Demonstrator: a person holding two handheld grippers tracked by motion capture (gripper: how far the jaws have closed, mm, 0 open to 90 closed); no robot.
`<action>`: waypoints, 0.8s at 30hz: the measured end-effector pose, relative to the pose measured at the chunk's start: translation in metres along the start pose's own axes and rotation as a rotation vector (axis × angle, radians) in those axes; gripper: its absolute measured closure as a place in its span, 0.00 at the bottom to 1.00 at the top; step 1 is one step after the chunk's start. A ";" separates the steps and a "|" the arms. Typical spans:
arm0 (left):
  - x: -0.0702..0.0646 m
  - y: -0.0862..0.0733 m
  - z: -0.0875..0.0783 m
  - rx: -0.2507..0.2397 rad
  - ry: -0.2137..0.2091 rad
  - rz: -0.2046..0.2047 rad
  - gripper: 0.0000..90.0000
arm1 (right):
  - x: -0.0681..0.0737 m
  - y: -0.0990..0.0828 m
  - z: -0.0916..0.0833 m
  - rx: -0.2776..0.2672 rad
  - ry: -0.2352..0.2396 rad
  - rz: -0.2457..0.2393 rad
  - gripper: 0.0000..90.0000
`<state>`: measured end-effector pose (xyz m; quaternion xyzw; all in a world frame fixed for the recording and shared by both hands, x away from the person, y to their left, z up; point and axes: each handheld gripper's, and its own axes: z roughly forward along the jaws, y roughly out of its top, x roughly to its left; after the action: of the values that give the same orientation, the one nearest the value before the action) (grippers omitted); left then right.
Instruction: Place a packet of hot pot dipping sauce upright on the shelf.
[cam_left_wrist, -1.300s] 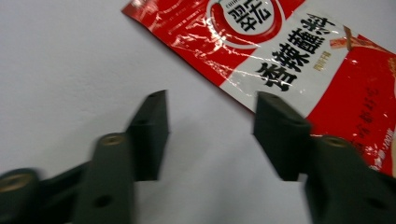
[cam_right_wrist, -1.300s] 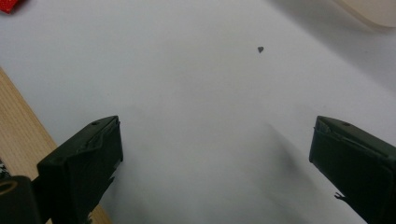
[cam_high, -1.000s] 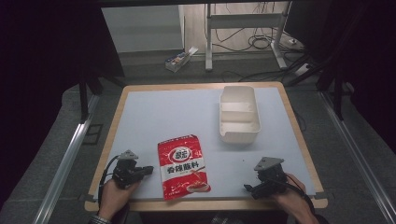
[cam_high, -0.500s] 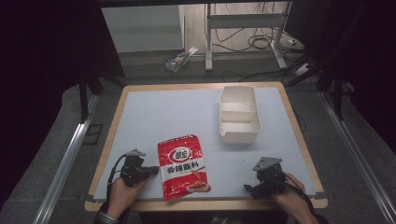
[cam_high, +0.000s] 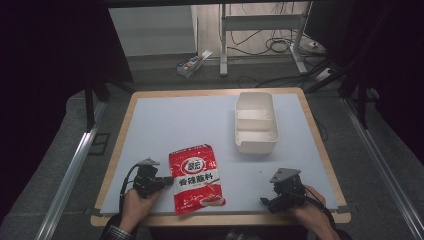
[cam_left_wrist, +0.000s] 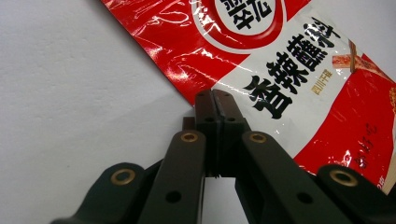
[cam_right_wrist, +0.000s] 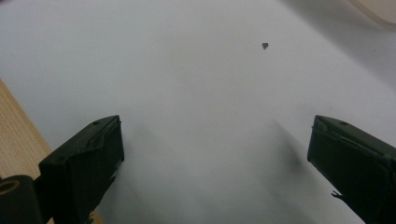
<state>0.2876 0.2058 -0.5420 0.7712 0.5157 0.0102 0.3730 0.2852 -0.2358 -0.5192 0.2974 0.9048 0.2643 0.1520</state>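
A red seasoning packet (cam_high: 195, 177) with black characters and a round logo lies flat on the pale grey table mat (cam_high: 180, 125), near the front edge, at about six o'clock on the table in the high view. The left gripper (cam_high: 165, 182) sits at the packet's nine o'clock side, held in the person's left hand (cam_high: 136, 206); in the left gripper view (cam_left_wrist: 214, 100) its jaws stand pressed together, their tips at the packet's edge, though whether any of the film is pinched between them cannot be told. The right gripper (cam_high: 270, 196) rests on the mat at about four o'clock from the packet, well apart from it, in the person's right hand (cam_high: 312, 215). In the right gripper view (cam_right_wrist: 215, 154) its jaws stand wide with bare mat between them and a small dark speck (cam_right_wrist: 265, 45) farther ahead. A white two-compartment container (cam_high: 256, 122) stands at about one o'clock from the packet, empty.
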 end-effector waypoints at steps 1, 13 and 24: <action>0.000 0.000 0.000 0.001 0.000 0.002 1.00 | 0.000 0.000 0.000 0.000 0.001 -0.001 0.04; -0.015 0.020 0.018 0.008 0.034 0.096 1.00 | 0.001 0.001 0.001 0.000 0.002 -0.001 0.04; -0.046 0.024 0.027 -0.001 -0.107 0.209 1.00 | 0.001 0.002 0.002 0.001 0.012 0.004 0.04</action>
<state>0.2956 0.1493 -0.5303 0.8201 0.4118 0.0080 0.3972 0.2861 -0.2332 -0.5194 0.2979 0.9052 0.2659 0.1456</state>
